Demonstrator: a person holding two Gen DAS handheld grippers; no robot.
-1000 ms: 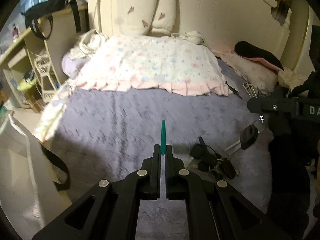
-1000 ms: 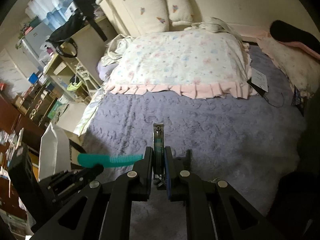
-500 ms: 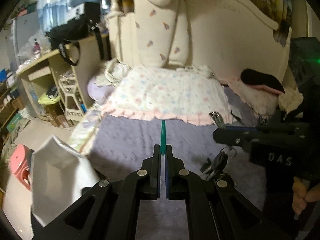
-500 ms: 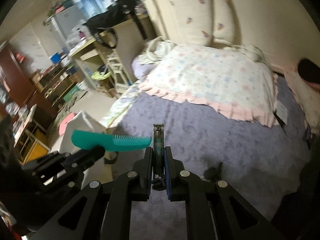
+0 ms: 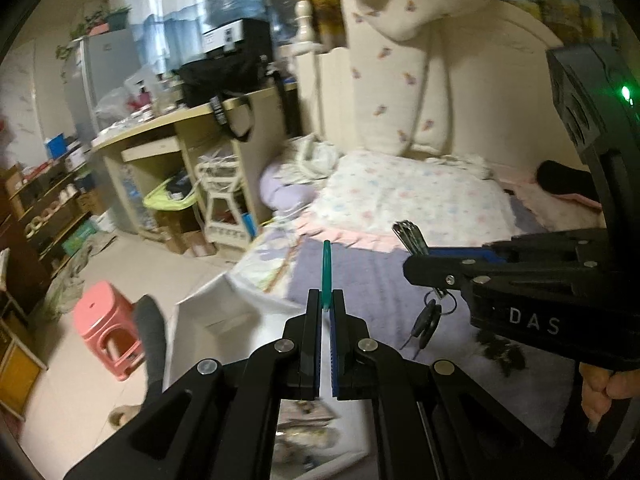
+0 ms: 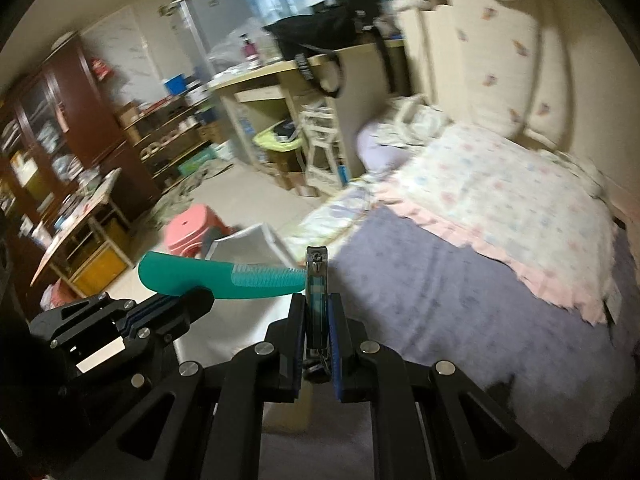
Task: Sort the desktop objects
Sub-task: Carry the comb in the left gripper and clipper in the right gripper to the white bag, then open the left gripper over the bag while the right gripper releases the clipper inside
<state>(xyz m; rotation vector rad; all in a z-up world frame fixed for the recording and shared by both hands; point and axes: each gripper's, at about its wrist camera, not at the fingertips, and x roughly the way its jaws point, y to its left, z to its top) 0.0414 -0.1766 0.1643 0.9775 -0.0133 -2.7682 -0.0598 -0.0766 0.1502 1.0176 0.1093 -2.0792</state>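
The flat teal plastic comb (image 6: 208, 280) sits clamped by its handle in the left tool (image 5: 326, 300), edge-on and pointing straight ahead of that tool's tips; from the right wrist view it reaches sideways until its toothed end nearly meets the metal nail clipper (image 6: 316, 284). That clipper stands upright, pinched between the pads of the right tool (image 6: 316, 320), with a ring of dark keys (image 5: 426, 320) dangling beneath the tool's tips in the left wrist view. Both tools are thus clenched on their loads and carried side by side above the edge of the bed with its fuzzy lavender blanket (image 5: 380, 280). Just below and ahead of both tools gapes an open white bag (image 5: 224, 312) beside the bed, apparently the collecting place. The step in hand looks like the carry toward it. Next, each tool probably needs to come over the bag's mouth, tip downward and release, one after the other so the comb and clipper do not knock together. A pink plastic stool (image 6: 188, 228) stands on the floor beyond the bag.
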